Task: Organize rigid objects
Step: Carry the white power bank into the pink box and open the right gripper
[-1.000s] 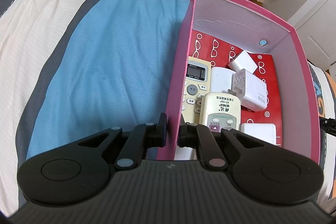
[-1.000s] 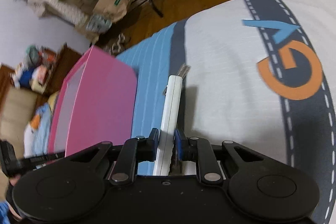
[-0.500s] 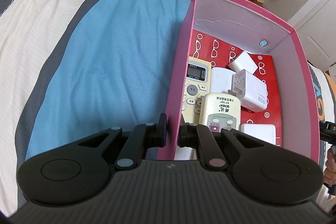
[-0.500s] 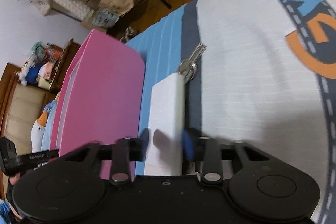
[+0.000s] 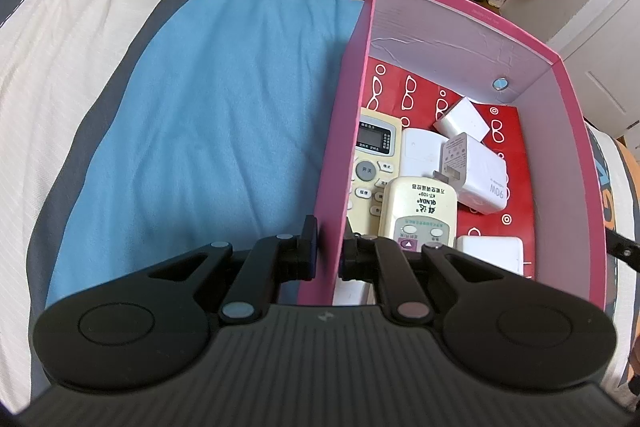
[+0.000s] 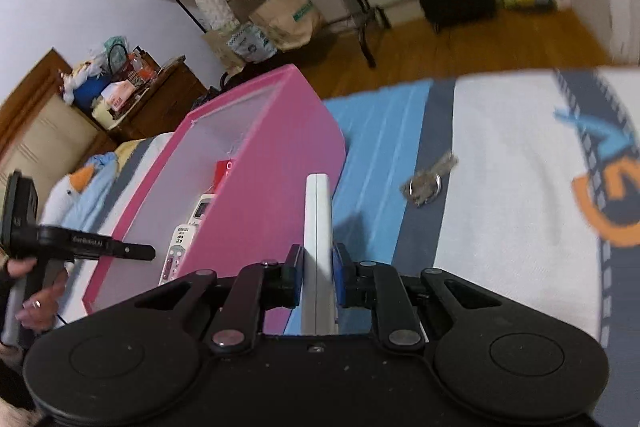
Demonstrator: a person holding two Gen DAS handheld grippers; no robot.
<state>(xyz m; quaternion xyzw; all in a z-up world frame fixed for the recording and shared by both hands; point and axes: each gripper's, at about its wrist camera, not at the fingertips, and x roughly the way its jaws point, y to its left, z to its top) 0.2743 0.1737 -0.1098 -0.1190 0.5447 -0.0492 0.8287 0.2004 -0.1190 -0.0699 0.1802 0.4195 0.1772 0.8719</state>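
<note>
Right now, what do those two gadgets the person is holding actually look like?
Both are matte black. The left tool has a ribbed body, two round discs, linkage arms with grey and mauve pivot caps, and blue-faced pads. The right tool has the same shape, with a smooth speckled body, metal pivot pins and blue pads. The hand on the left tool's handle wears a ring and a dark cuff.

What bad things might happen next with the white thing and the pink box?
1. The right gripper, its jaws closing, pinches only the near end of the thin white block, standing on edge; it might twist or slip out.
2. The box is already crowded with remotes and chargers, so the block may land crooked.
3. The keys on the bed could be forgotten.
</note>
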